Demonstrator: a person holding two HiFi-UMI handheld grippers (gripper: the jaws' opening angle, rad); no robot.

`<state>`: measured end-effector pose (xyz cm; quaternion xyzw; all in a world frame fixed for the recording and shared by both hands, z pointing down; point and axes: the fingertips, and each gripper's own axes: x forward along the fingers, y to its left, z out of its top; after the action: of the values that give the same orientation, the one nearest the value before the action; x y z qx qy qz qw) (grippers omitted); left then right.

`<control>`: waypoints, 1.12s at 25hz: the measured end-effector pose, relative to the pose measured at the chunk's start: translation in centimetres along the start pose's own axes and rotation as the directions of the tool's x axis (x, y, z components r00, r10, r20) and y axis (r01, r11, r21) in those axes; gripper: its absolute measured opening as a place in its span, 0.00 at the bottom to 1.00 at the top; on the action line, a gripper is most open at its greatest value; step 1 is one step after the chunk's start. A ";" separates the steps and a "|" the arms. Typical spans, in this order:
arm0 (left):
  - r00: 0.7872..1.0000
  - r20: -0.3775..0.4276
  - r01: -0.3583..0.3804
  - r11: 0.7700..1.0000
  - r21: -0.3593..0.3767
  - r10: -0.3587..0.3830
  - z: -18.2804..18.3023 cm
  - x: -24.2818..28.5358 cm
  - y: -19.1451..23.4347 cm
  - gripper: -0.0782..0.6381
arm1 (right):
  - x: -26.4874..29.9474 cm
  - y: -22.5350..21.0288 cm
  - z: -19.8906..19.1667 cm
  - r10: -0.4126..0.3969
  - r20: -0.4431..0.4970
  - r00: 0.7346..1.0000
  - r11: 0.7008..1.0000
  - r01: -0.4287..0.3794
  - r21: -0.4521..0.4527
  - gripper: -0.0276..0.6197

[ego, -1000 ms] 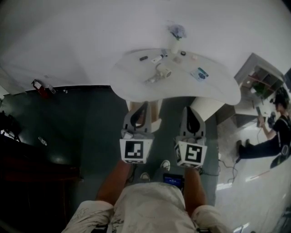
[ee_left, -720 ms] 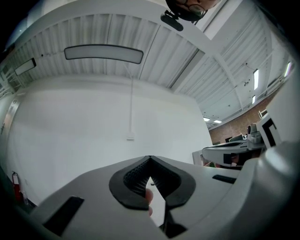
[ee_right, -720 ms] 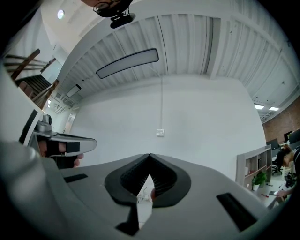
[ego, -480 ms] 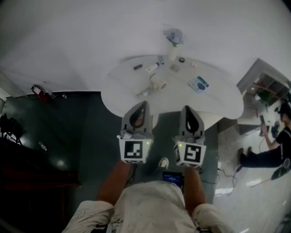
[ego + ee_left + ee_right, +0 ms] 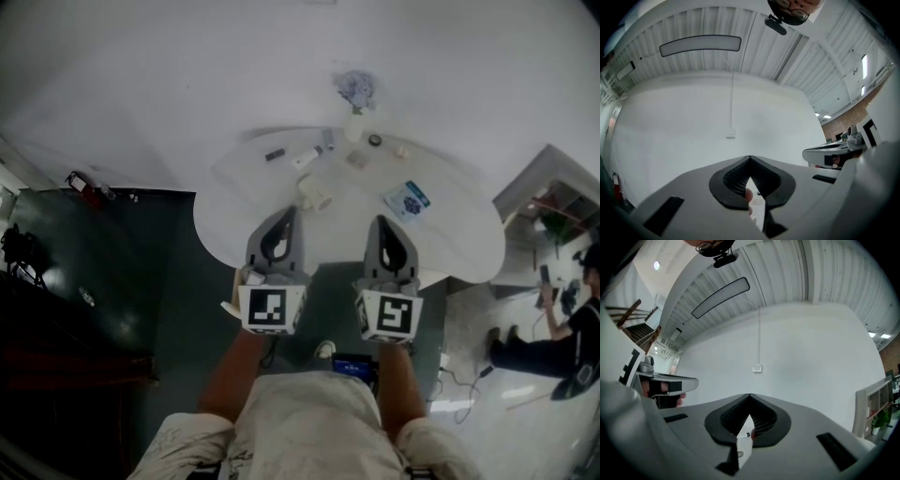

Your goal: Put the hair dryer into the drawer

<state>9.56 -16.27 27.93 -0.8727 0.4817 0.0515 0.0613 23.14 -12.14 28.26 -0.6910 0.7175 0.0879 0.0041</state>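
In the head view the white hair dryer point(image 5: 315, 194) lies on the round white table point(image 5: 450, 234), near its middle. Both of my grippers are held level at the table's near edge, pointing at it. The left gripper point(image 5: 285, 213) has its tips just short of the hair dryer, and its jaws meet with nothing between them point(image 5: 750, 157). The right gripper point(image 5: 382, 221) is beside it to the right, also shut and holding nothing point(image 5: 749, 395). Neither touches the hair dryer. No drawer shows plainly; the space under the table is hidden by the grippers.
On the table's far side stand a vase with flowers point(image 5: 354, 94), a white tube point(image 5: 305, 159), a dark small item point(image 5: 275, 155) and a blue-and-white packet point(image 5: 406, 199). A shelf unit point(image 5: 553, 192) and a seated person point(image 5: 572, 328) are at the right. A red extinguisher point(image 5: 80, 183) stands at the left.
The table and hair dryer have come closer and lower in the head view as both grippers moved forward to the table's edge. Both jaws stayed shut.
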 end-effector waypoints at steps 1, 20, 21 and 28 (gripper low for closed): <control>1.000 -0.001 -0.005 1.000 0.001 0.005 -0.1 0.7 0.1 0.11 | 0.7 -0.3 -0.2 0.004 -0.001 1.000 1.000 -0.004 -0.001 0.05; 0.993 -0.103 0.058 0.998 0.035 -0.055 -5.0 6.9 4.4 0.11 | 8.2 0.9 -2.5 -0.012 -0.051 0.999 1.000 0.011 -0.009 0.05; 0.991 -0.118 0.063 0.997 0.036 -0.059 -5.5 7.1 4.5 0.11 | 8.3 1.0 -2.7 -0.012 -0.055 0.998 1.000 0.012 -0.011 0.05; 0.962 -0.262 0.110 0.990 0.091 -0.083 -10.2 8.3 5.3 0.21 | 9.1 1.3 -3.7 -0.012 -0.074 0.997 1.000 0.011 -0.002 0.05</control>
<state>9.81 -27.59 36.43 -0.8900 0.4444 -0.0906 0.0463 21.88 -21.55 30.86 -0.6979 0.7131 0.0629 -0.0224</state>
